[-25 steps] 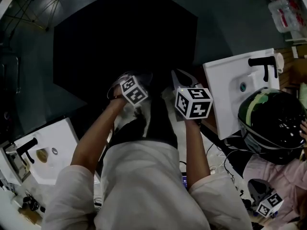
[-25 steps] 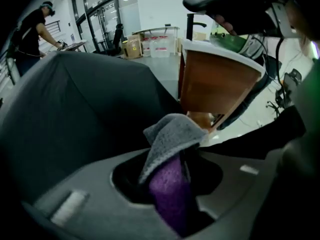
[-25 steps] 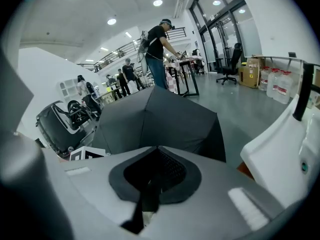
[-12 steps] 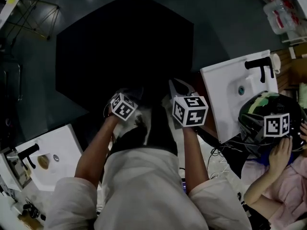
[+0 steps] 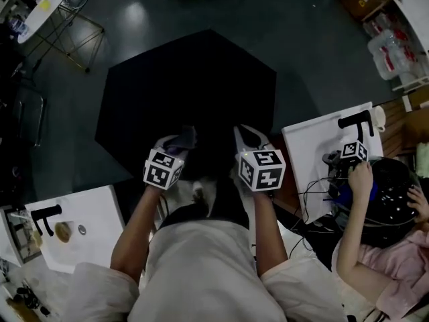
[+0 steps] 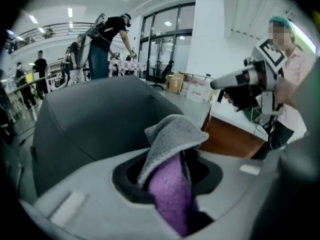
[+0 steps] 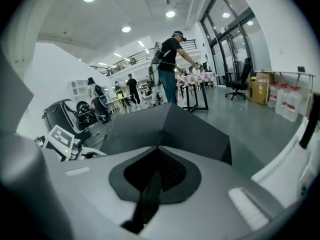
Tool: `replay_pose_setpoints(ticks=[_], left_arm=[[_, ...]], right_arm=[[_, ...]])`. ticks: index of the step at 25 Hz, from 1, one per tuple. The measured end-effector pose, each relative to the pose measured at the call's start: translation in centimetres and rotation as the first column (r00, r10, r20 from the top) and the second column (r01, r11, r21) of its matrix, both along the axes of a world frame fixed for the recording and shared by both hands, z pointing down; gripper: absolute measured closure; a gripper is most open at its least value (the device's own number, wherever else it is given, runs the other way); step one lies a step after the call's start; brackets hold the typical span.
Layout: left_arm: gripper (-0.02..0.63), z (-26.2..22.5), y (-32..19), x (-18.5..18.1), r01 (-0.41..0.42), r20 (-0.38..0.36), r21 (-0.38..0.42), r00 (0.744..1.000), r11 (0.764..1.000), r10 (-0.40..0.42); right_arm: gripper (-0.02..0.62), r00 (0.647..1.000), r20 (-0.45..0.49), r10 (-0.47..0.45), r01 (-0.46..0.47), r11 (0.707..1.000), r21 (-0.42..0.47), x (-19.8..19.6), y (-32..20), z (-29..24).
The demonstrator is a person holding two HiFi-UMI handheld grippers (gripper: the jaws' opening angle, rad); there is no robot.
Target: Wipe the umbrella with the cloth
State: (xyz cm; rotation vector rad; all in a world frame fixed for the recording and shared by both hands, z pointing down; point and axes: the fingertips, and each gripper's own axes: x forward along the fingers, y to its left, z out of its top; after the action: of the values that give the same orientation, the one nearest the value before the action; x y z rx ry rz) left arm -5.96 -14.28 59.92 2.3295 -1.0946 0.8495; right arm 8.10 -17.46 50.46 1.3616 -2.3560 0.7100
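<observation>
Black umbrella (image 5: 188, 92): stood open on the floor ahead of the person, its near rim under both grippers.
Cloth (image 6: 172, 149): grey outside, purple inside, bunched and standing up out of the left jaws, not yet flat on the canopy.
Left gripper (image 5: 179, 139): jaws were closed tight on the cloth, above the canopy's near panel.
Right gripper (image 5: 247, 134): jaws were together on a thin dark strip (image 7: 147, 199), seemingly the umbrella's edge or strap; which one I couldn't tell.
Step in hand: bringing the cloth down to wipe, as I judged it.
Doing it well: lower the cloth's broad fold onto the panel, press lightly since the fabric would give, stroke from ridge to rim, and keep the right grip steady so the umbrella wouldn't swing.
Watch for: white sink panel (image 5: 315, 146) just beside the right rim.
</observation>
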Motion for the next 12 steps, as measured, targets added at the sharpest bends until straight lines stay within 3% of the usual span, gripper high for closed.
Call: replay_pose_setpoints(ticks=[6, 12], left_arm=[[0.471, -8.7, -1.3, -3.3, 0.116, -0.055, 0.159, 0.993, 0.980, -0.109], [0.471, -17.3, -1.3, -6.7, 0.217, -0.128, 0.300, 0.974, 0.929, -0.186]], right_arm=[[0.589, 0.990, -0.093, -0.101, 0.113, 0.985, 0.131, -2.8, -0.6, -6.1], [0.589, 0.981, -0.107, -0.164, 0.184, 0.956, 0.227, -5.1, 0.3, -12.3]])
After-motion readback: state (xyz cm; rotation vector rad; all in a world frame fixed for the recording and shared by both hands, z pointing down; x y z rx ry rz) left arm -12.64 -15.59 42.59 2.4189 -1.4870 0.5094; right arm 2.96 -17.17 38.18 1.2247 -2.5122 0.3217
